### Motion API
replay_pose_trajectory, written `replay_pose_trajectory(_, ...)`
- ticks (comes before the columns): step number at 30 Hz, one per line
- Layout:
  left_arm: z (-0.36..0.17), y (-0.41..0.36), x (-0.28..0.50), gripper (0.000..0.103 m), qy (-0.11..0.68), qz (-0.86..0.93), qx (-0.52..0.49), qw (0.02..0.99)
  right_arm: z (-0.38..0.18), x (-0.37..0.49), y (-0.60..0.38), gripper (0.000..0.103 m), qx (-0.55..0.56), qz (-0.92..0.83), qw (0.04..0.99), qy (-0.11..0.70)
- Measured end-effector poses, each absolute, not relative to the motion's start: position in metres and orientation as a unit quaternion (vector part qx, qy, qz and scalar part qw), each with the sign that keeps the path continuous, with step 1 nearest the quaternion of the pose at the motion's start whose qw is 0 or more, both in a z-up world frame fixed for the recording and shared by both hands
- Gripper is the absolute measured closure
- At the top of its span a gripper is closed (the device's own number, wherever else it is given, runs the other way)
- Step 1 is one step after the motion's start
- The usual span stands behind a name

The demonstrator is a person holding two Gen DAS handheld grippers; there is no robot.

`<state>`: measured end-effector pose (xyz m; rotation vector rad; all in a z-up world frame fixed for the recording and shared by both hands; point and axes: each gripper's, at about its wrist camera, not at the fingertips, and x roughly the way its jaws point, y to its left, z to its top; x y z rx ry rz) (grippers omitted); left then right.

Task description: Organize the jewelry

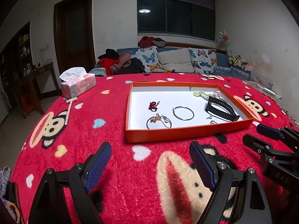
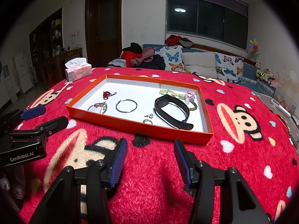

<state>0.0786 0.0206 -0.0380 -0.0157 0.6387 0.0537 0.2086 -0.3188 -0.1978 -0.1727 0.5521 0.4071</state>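
An orange tray [image 1: 186, 131] [image 2: 130, 123] with a white floor sits on the red blanket. In it lie a black wristband [image 1: 221, 110] [image 2: 172, 112], a thin hoop [image 1: 183, 113] [image 2: 126, 105], a bracelet with charms [image 1: 158, 121] [image 2: 98, 106], a red knot [image 1: 153, 106] [image 2: 106, 94], bead bracelets [image 1: 202, 94] [image 2: 179, 94], a pearl stud [image 2: 150, 115] and a small ring [image 2: 147, 121]. My left gripper [image 1: 150, 157] [image 2: 44, 115] is open and empty in front of the tray. My right gripper [image 2: 150, 157] [image 1: 251, 133] is open and empty too.
A tissue pack [image 1: 78, 84] [image 2: 78, 71] stands at the table's far left, with a white stick [image 1: 70, 105] beside it. A sofa with cushions [image 1: 175, 61] runs behind the table. A wooden side table [image 1: 35, 74] stands at the left.
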Motion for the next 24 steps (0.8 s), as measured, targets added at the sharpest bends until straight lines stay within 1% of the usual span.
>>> replay_pose_trajectory(24,-0.04,0.0183,0.0787,0.012,0.311,0.027,0.003,0.95,-0.1988,0.2098,-0.3208,0.047,-0.081,0.199,0.938,0.273)
